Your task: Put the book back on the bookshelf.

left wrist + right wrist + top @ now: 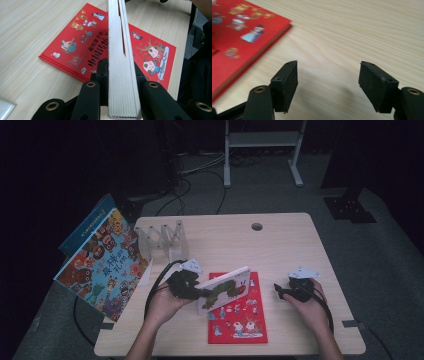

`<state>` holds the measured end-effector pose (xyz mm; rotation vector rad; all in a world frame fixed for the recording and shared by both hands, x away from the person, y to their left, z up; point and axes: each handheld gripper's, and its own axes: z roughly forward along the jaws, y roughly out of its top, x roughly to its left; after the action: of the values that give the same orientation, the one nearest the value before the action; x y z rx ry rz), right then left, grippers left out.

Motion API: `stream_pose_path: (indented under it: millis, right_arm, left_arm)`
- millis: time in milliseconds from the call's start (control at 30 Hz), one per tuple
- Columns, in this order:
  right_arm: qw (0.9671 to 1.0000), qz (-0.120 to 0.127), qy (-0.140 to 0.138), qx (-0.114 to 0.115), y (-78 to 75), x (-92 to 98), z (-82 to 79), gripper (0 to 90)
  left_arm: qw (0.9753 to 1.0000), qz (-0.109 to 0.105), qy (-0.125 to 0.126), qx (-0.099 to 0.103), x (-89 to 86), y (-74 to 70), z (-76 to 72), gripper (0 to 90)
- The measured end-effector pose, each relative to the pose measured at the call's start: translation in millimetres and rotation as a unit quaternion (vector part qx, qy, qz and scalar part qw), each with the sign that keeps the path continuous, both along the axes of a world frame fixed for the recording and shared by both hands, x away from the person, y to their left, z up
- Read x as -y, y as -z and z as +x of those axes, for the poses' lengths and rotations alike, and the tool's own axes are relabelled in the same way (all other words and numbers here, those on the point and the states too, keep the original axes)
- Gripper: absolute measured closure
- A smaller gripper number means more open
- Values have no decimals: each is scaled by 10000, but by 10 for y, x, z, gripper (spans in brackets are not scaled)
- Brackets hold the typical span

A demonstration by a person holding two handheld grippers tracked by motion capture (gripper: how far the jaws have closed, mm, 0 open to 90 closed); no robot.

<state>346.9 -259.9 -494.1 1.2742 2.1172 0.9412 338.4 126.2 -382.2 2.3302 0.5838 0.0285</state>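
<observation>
The left gripper clamped a thick white board book by its page edges, lifted above a red book lying flat beneath. The high view showed its caterpillar cover. The right gripper hovered spread wide, holding nothing, just right of the red book.

on the counter, near the front edge and about midway across, a flat book lies face up. a thick board book is held tilted above that flat book's rear left part, its page edge clamped in the left tool, which comes in from the left. the right tool sits just right of the flat book, low over bare counter, its jaws spread with nothing between them. a folding rack stands at the rear left of the counter. two large picture books lean off the counter's left edge, beside the rack. a round cable hole lies near the rear edge.
</observation>
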Motion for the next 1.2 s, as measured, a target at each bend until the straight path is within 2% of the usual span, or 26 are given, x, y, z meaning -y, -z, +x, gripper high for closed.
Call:
stream_pose_path:
  millis: [167, 300, 333, 400, 433, 533, 700, 833, 1033, 1200]
  right_arm:
    - [9998, -19, 160, -121, 56, 92, 53, 299]
    - [9997, 92, 215, -123, 76, 130, 82, 293]
    - [9995, 142, 223, -143, 79, 134, 88, 290]
    - [9992, 215, 256, -210, 81, 149, 101, 282]
    - [9989, 268, 278, -252, 83, 157, 107, 279]
    - [9987, 282, 322, -265, 83, 158, 109, 279]
    - [9987, 280, 346, -252, 84, 159, 118, 279]
    - [9987, 279, 356, -251, 84, 160, 119, 280]
    - [9986, 277, 387, -249, 84, 162, 123, 280]
    - [9986, 276, 386, -248, 84, 162, 123, 280]
  left_arm:
    - [9999, -39, -128, -10, -159, -124, 11, 750]
    - [9995, -132, -280, 76, -322, -190, -3, 750]
    - [9994, -118, -329, 13, -371, -202, -2, 750]
    - [9992, -162, -363, 26, -422, -215, -5, 750]
    - [9988, -190, -457, 8, -519, -237, -19, 750]
    - [9978, -237, -620, 52, -665, -272, -49, 750]
    - [9952, -390, -899, 55, -939, -329, -107, 750]
    - [9930, -411, -1102, 56, -1132, -371, -152, 751]
    - [9881, -456, -1466, 112, -1441, -414, -209, 750]
    - [9837, -396, -1752, 113, -1637, -409, -211, 750]
